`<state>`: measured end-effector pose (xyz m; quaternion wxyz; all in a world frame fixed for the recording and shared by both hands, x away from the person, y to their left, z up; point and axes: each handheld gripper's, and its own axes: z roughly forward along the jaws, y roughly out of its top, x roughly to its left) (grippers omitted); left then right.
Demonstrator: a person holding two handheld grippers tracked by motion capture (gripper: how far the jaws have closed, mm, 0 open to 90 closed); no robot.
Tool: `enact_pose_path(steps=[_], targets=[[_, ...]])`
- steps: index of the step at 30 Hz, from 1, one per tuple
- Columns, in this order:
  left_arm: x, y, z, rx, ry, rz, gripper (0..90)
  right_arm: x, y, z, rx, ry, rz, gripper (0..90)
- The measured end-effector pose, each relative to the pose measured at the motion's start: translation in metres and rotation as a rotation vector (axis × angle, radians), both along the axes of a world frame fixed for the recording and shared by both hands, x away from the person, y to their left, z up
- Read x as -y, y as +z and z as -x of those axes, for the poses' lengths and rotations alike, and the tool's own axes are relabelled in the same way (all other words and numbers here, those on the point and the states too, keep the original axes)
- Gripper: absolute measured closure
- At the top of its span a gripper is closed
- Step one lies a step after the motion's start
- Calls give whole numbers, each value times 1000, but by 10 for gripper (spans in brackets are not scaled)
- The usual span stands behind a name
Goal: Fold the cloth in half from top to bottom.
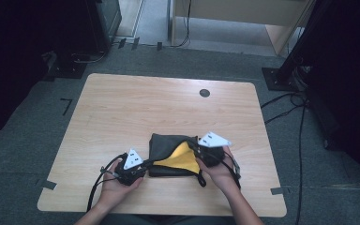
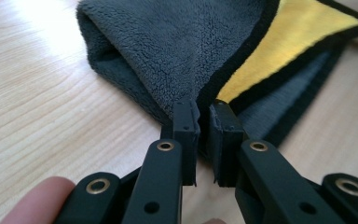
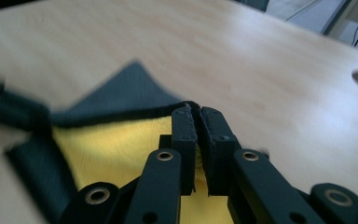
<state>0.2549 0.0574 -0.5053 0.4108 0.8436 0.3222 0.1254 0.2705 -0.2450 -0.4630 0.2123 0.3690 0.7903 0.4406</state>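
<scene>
Grey fleece with a yellow inner face and black edging, a folded cloth (image 1: 168, 150) lies on the near middle of the wooden bench (image 1: 122, 108), between the person's two hands. The left gripper (image 1: 143, 165) meets the cloth at its near-left corner; in the left gripper view (image 2: 204, 112) its jaws stand nearly together, pinched on the black-trimmed edge where the grey layer folds back from the yellow. The right gripper (image 1: 198, 146) sits at the cloth's right side, and in the right gripper view (image 3: 196, 114) its jaws are drawn narrow on the black hem of the top layer, yellow fabric showing beneath them. That corner seems lifted a little off the layer below, though the blur makes this hard to judge. A dark round hole (image 1: 205, 93) marks the bench's far side, well apart from the cloth.
</scene>
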Motion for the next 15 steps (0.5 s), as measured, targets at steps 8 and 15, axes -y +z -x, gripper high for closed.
enact_pose_path(steps=[8,15], targets=[[-8,5,2,-39,-107,60,722,59,-36,46,-168,-26,62,728],[2,-1,1,-7,-36,-8,583,49,-22,45,-179,-136,-108,596]])
